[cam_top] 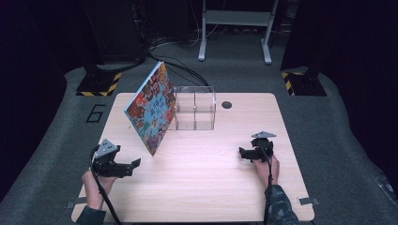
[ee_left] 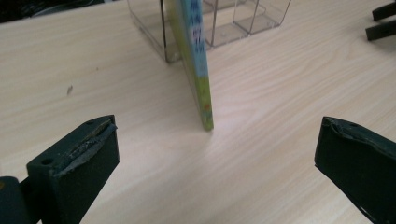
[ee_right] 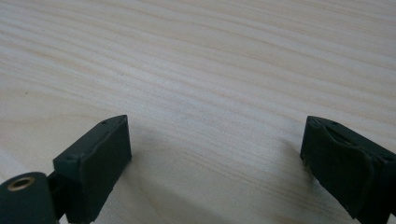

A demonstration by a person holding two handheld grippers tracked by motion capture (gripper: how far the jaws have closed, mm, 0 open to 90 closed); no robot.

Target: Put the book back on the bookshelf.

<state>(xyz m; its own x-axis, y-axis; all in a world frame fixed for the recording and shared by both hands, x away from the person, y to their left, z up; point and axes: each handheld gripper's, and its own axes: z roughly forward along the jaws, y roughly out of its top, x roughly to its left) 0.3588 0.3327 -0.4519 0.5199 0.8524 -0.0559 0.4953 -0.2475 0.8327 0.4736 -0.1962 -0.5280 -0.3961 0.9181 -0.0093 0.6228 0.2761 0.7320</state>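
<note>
A colourful picture book (cam_top: pixel 152 108) stands tilted on its lower corner and leans against a clear plastic divider box (cam_top: pixel 195 108) at the back of the wooden table (cam_top: pixel 211 187). My left gripper (cam_top: pixel 133 168) rests at the front left, open, its jaws pointing towards the book with nothing between them. In the left gripper view the book's edge (ee_left: pixel 196 60) stands ahead of the open left gripper (ee_left: pixel 217 140), with the clear box (ee_left: pixel 224 28) behind it. My right gripper (cam_top: pixel 241 153) sits at the right, open and empty. In the right gripper view, bare wood lies between the jaws of the right gripper (ee_right: pixel 215 140).
A round cable hole (cam_top: pixel 226 104) lies right of the box. On the grey floor beyond the table stand two black bases with yellow-black stripes (cam_top: pixel 98 84) (cam_top: pixel 300 82) and a white frame (cam_top: pixel 234 28). Cables run across the floor behind the book.
</note>
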